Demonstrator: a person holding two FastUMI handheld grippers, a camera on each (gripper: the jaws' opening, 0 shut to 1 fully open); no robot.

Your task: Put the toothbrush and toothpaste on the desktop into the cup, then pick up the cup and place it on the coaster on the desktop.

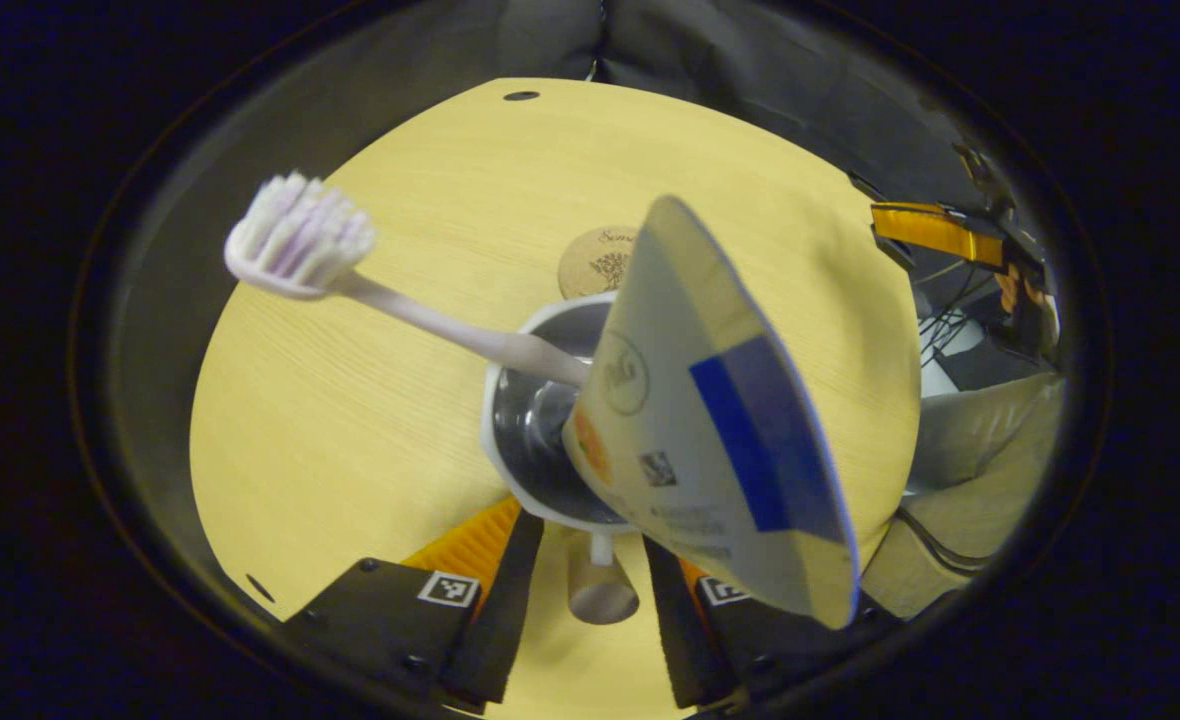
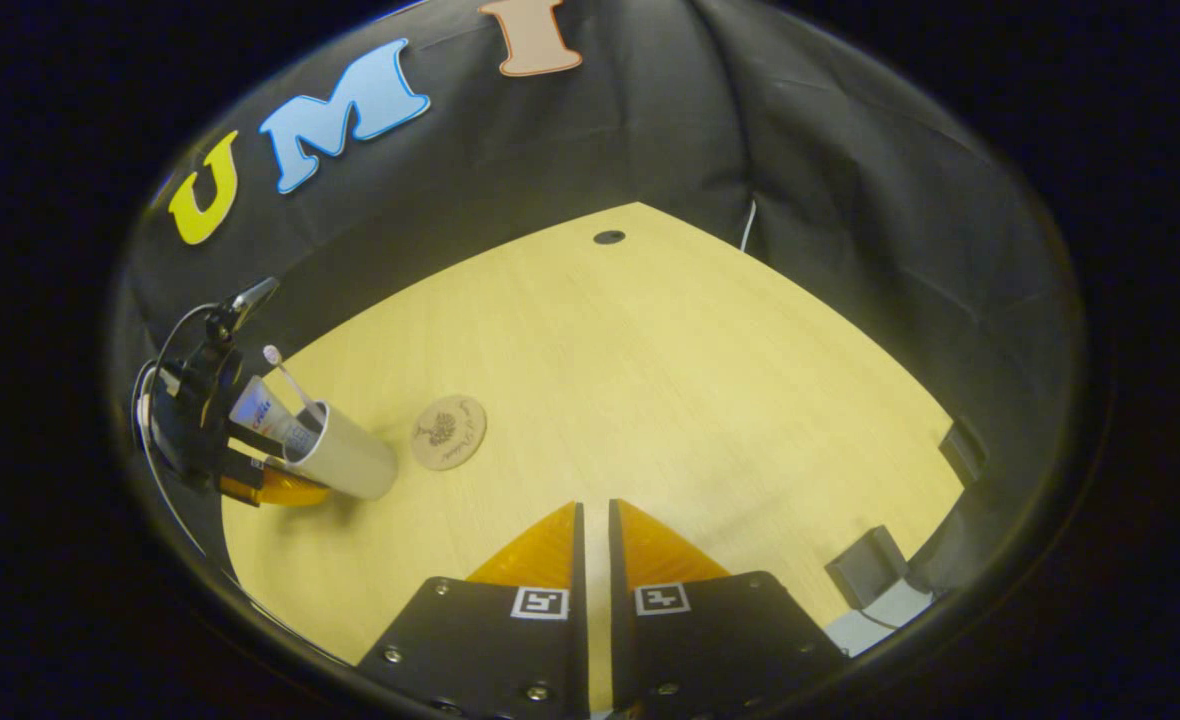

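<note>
Risk first: I judge the cup [image 1: 540, 420] top-heavy, since toothbrush [image 1: 300, 240] and toothpaste [image 1: 710, 420] both stand in it and lean out past the rim, so a tilt could spill them short of the coaster [image 1: 595, 260]. My left gripper [image 1: 585, 600] straddles the cup's base, but I cannot tell whether both fingers press. My right gripper [image 2: 595, 545] idles over bare table, fingers nearly together, holding nothing. Its view shows the cup near the table's left edge, the coaster just beside it; the left gripper view hides that gap.
</note>
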